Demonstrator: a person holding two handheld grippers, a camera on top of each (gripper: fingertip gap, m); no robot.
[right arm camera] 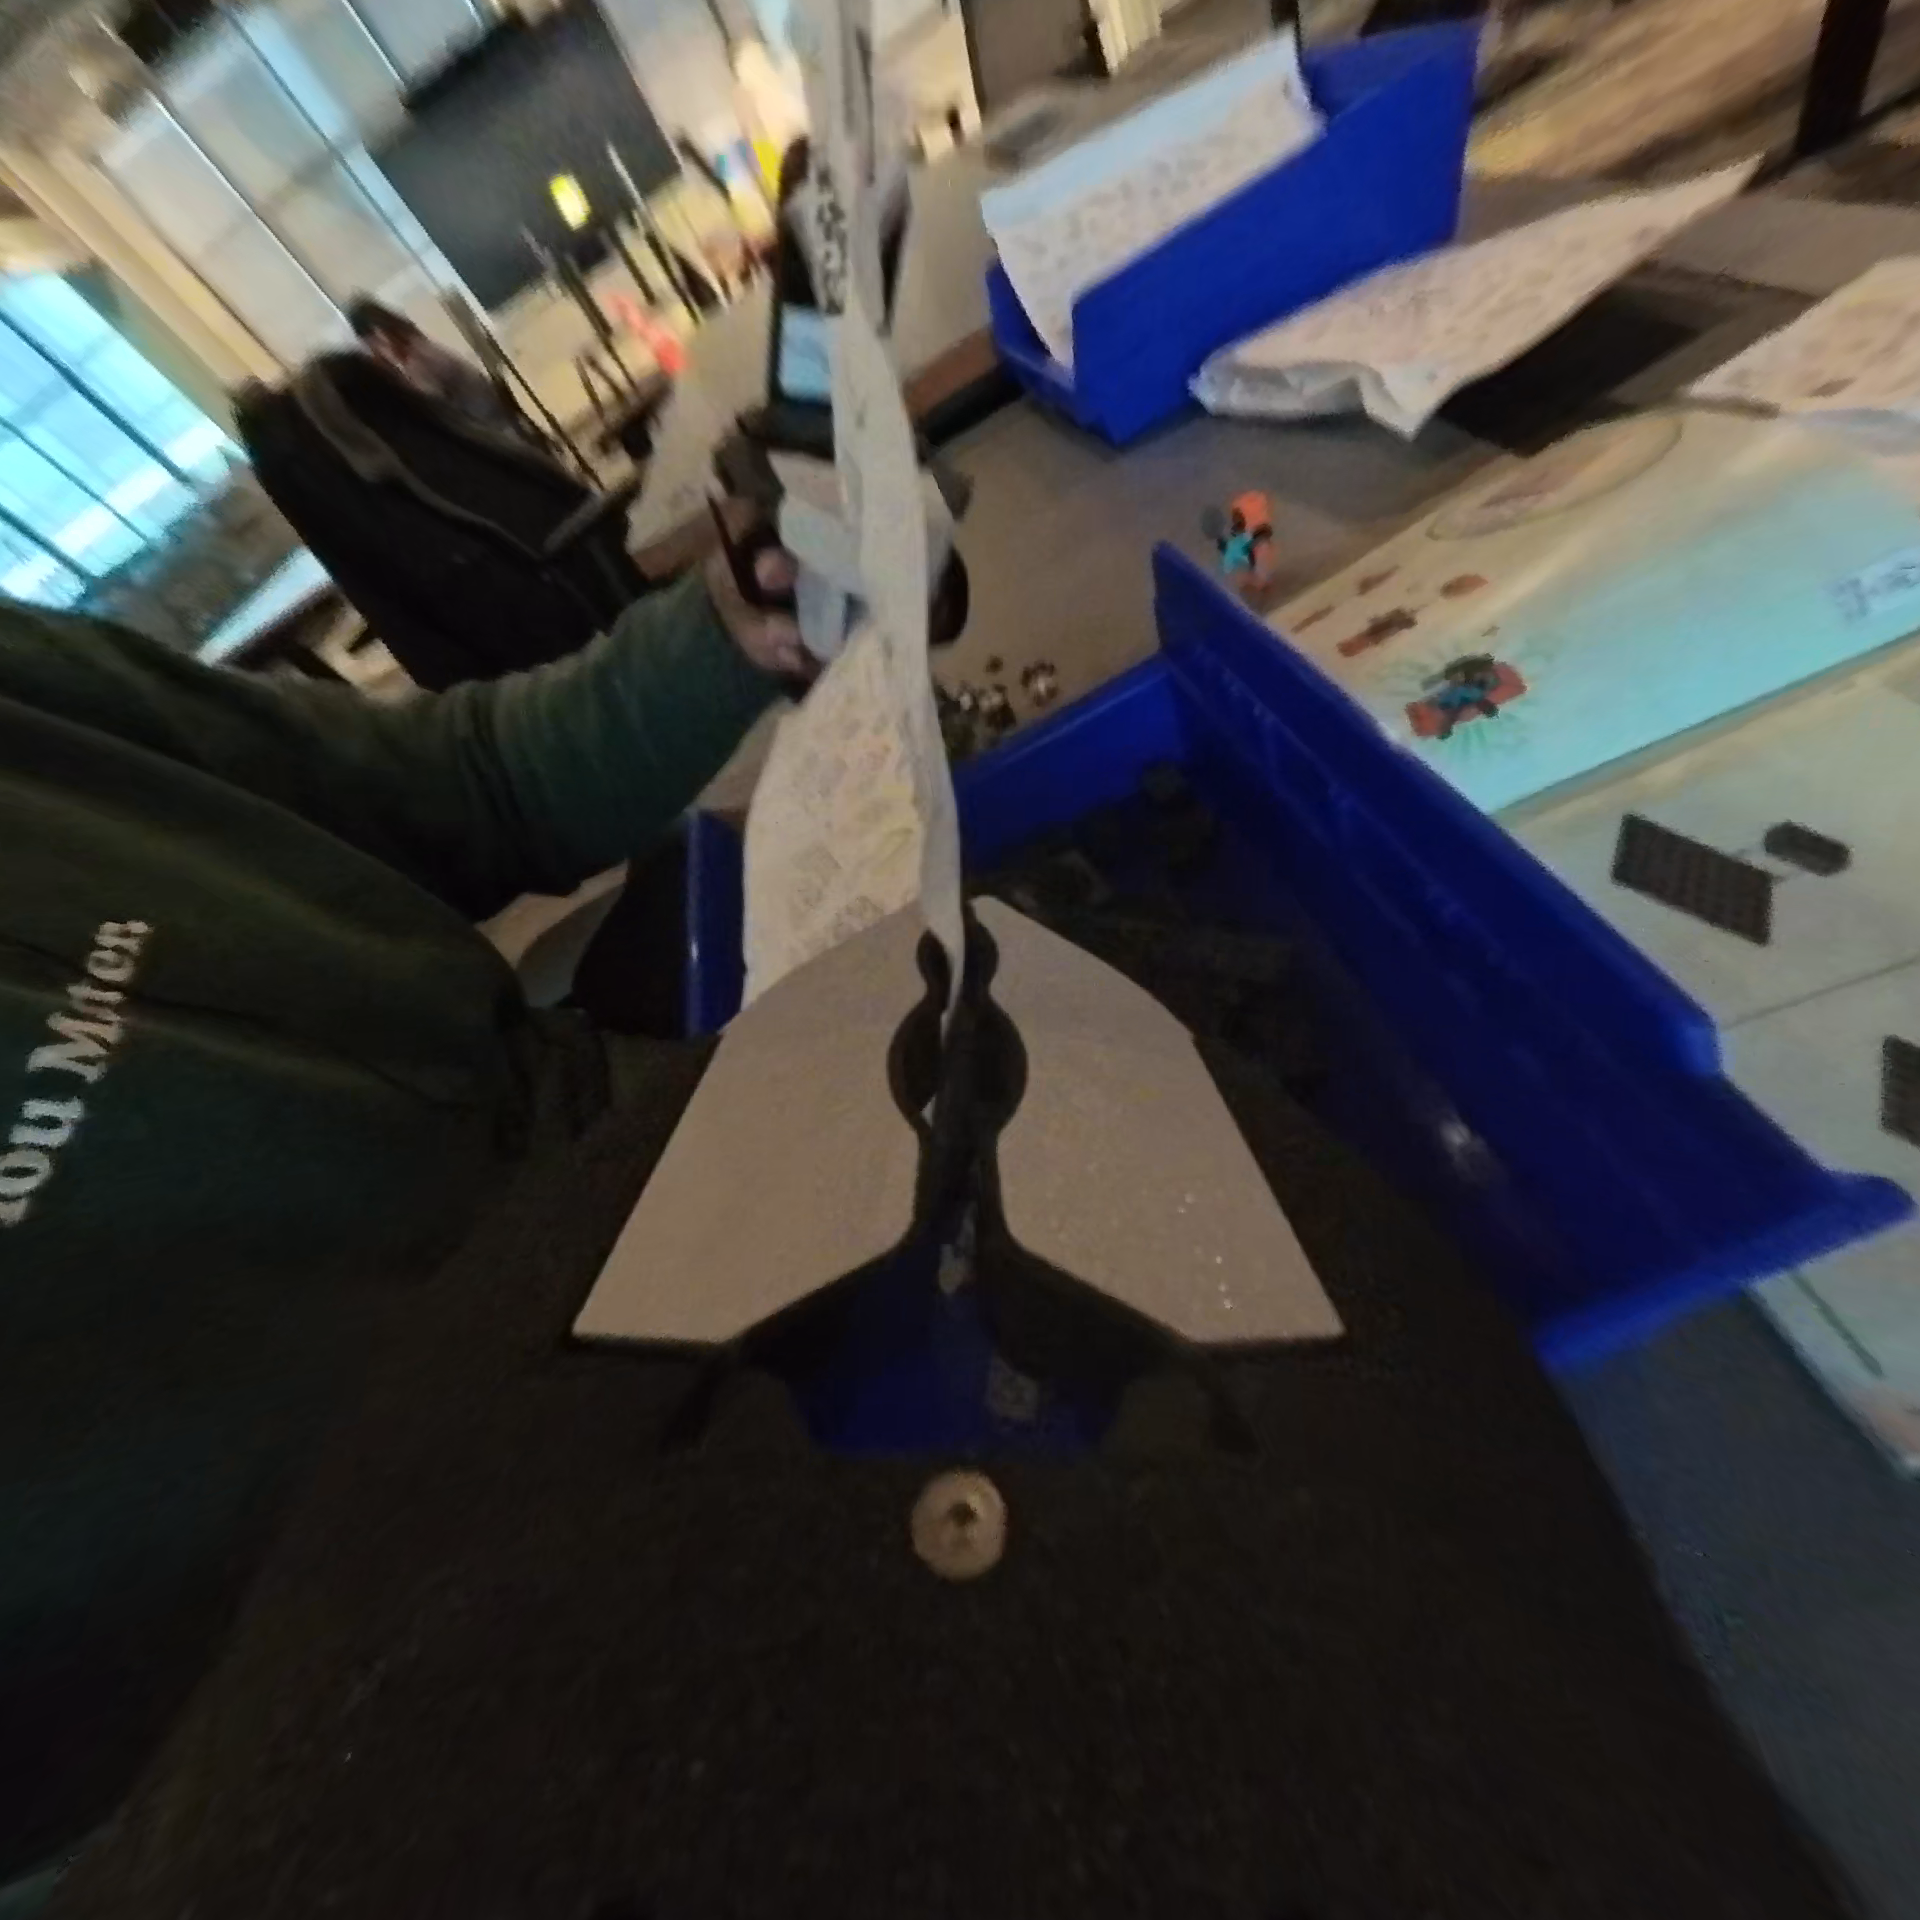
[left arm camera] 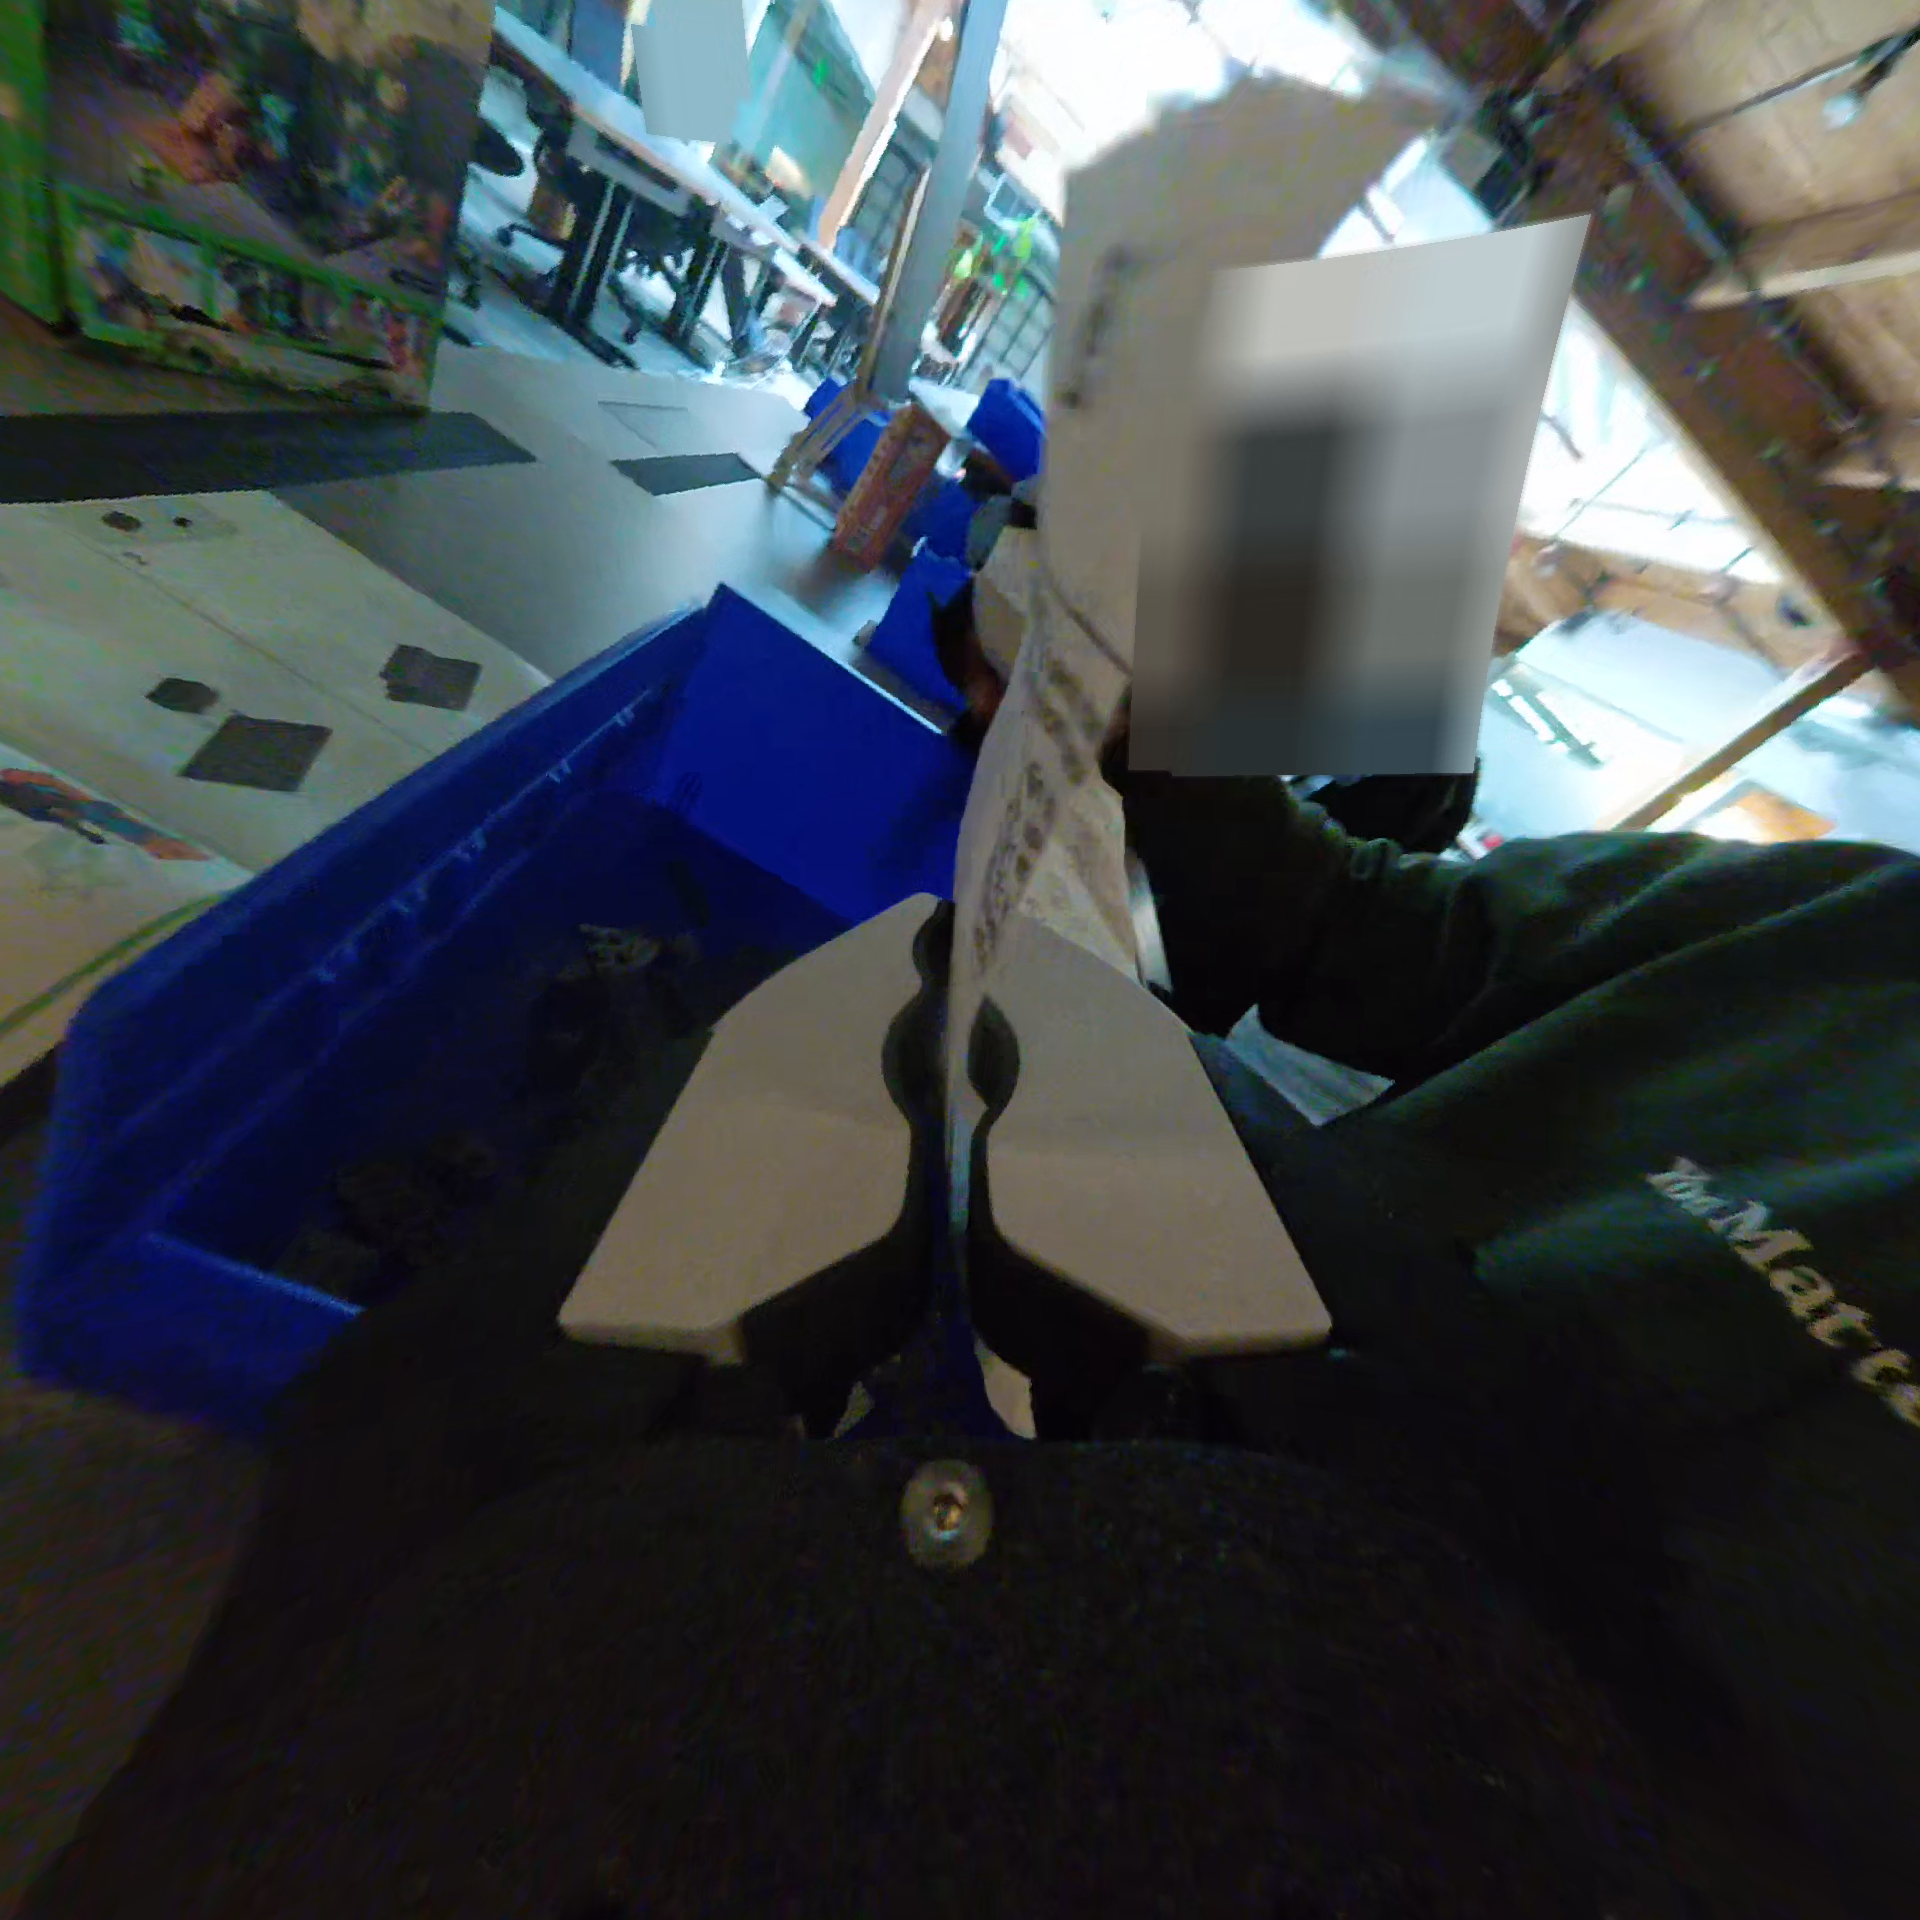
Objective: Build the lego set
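wrist views — both facing blue bin (left arm camera: 436,1039)

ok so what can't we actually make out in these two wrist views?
- Printed white paper bag: its contents, both views; the paper is opaque and held edge-on.
- Large blue plastic bin: the dark pieces inside, left wrist view; shadowed and blurred.
- Left gripper and right gripper: grip depth on the bag; the grey fingers cover it.
- Small orange figure: right wrist view; too small and blurred.
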